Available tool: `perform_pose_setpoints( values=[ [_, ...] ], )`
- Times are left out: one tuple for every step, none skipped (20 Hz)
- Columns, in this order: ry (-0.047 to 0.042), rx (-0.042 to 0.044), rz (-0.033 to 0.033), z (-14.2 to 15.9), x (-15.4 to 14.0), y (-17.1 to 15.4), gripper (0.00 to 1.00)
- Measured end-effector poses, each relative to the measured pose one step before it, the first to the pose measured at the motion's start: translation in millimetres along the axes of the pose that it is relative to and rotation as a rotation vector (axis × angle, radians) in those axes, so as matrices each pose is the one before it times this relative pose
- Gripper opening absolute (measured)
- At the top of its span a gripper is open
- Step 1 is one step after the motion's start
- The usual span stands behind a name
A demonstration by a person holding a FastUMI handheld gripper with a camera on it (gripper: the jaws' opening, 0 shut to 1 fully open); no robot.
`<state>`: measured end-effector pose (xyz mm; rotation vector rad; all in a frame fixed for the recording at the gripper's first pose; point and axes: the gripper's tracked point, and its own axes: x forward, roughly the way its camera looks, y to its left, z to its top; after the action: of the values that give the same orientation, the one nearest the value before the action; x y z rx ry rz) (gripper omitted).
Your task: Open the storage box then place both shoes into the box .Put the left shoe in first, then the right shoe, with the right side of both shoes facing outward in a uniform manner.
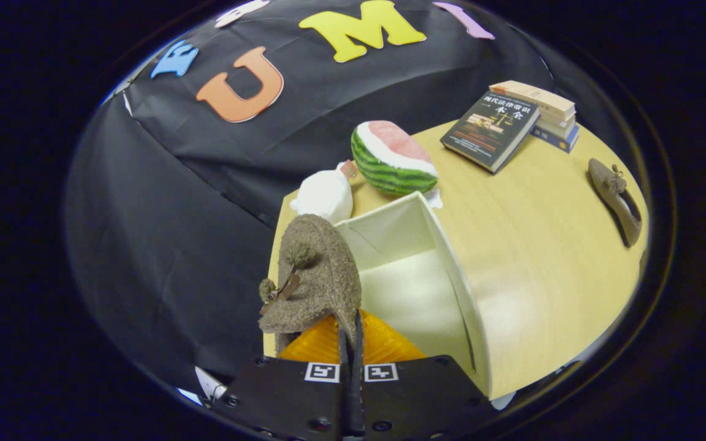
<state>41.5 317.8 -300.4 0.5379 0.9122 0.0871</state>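
Pinched between the gripper's [350, 343] two nearly closed fingers is the thin edge of a brown fuzzy suede shoe with pom-pom ties [316, 275], held at the near left corner of the white open storage box [451, 269]. Two square black-and-white marker tags sit on the finger bases. Inside, the box's pale floor lies bare beyond the held shoe. One second matching brown shoe [616, 199] lies well apart near the far right rim of the light wooden table [543, 245], with open tabletop between. One plush watermelon slice [393, 158] and one white stuffed pouch [325, 195] sit just behind the box. A dark-covered book [491, 130] leans on a stack of books [546, 113]; its cover writing is too small to make out.
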Motion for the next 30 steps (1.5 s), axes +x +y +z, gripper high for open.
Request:
perform_pose_setpoints(
  values=[
    [0.00583,0.01606,-0.00433,-4.56,6.04,-2.35,0.00],
    [0.00304,0.01331,-0.00380,-3.85,5.44,-1.09,0.00],
    [-0.00010,0.00526,-0.00567,-2.47,4.91,-0.07,0.00],
    [-0.00427,0.00468,-0.00993,-1.02,4.78,-2.11,0.00],
    [-0.00470,0.00841,-0.01164,-2.27,4.04,-1.23,0.00],
    [0.00163,0.00977,-0.01004,-2.50,4.70,-0.80,0.00],
    [0.00842,0.01297,-0.00384,0.28,4.82,1.17,0.00],
    [0.00678,0.01399,0.00012,-5.54,4.68,0.76,0.00],
    [0.00579,0.01484,-0.00119,-2.00,2.13,1.99,0.00],
    [0.00345,0.00328,-0.01594,-1.08,-1.32,-1.27,0.02],
    [0.00287,-0.00460,-0.00493,-2.78,4.63,2.43,0.02],
    [0.00325,-0.00271,0.01673,-1.52,2.29,4.72,0.02],
    [0.00465,-0.00375,-0.00142,-1.30,2.28,0.35,0.09],
    [-0.00261,0.00200,0.00232,0.01,2.19,-0.20,0.19],
    [0.00137,-0.00228,-0.00107,1.06,-0.36,1.32,0.23],
    [0.00259,-0.00599,0.01007,0.45,0.92,3.71,0.33],
    [-0.00026,-0.01201,0.01105,1.34,-2.04,4.19,0.34],
    [-0.00589,-0.01858,0.00733,1.43,-4.30,2.51,0.44],
    [-0.00765,-0.02172,0.01239,3.26,-4.97,5.14,0.55],
    [-0.01074,-0.02934,0.01186,3.72,-7.84,4.19,0.62],
    [-0.01456,-0.03742,0.01052,4.67,-10.49,3.60,0.69],
    [-0.02093,-0.04614,0.00910,4.78,-13.80,4.16,0.76],
    [-0.02686,-0.05611,0.00268,8.11,-14.64,1.80,0.83],
    [-0.03378,-0.05990,-0.00316,10.92,-12.46,-3.29,0.89],
    [-0.03495,-0.05802,0.00127,10.97,-13.60,-2.88,0.94],
    [-0.03553,-0.05332,-0.00105,9.56,-12.42,-4.80,0.95],
    [-0.03321,-0.04862,-0.00511,10.42,-12.55,-7.09,0.95],
    [-0.03017,-0.04077,-0.00174,4.74,-15.12,-2.26,0.94],
    [-0.02642,-0.03139,0.00123,7.76,-11.87,-9.00,0.95],
    [-0.02942,-0.02439,-0.00094,7.99,-11.42,-12.38,0.95]
  ],
)
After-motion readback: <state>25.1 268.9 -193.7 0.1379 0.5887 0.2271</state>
